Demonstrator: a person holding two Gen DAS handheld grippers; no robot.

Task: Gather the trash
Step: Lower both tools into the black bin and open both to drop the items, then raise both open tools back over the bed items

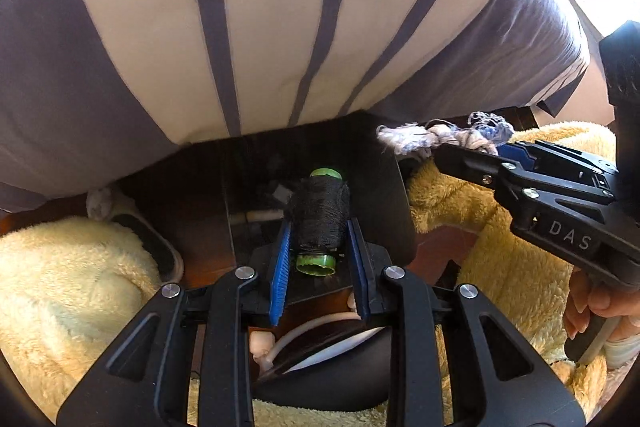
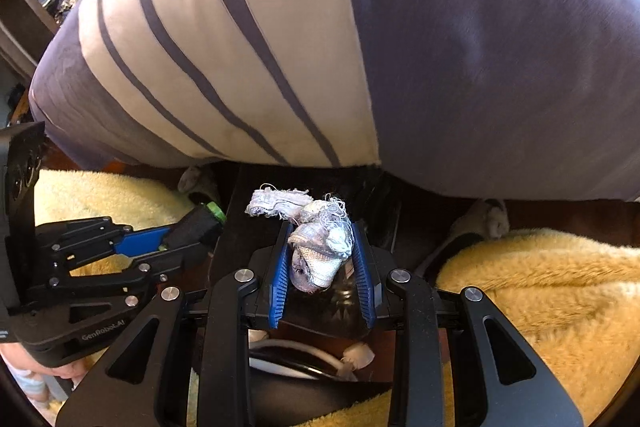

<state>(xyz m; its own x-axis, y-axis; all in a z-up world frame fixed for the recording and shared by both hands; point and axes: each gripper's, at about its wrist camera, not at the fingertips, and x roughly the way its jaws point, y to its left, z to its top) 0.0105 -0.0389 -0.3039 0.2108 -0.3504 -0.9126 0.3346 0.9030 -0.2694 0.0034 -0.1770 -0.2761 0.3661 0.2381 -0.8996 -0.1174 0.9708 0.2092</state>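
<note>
Left gripper [image 1: 320,227] clenched on black thread spool [image 1: 319,219] with 2 green ends. Right gripper [image 2: 322,247] clamped around frayed cloth scrap [image 2: 316,227]. Both above a dark, possibly bin-like, container [image 1: 384,211]. Striped cushion [image 1: 280,27] beyond.

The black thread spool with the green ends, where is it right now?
The thread spool is clamped in the left gripper, above the dark bin, left of the right gripper holding the frayed rag.
</note>
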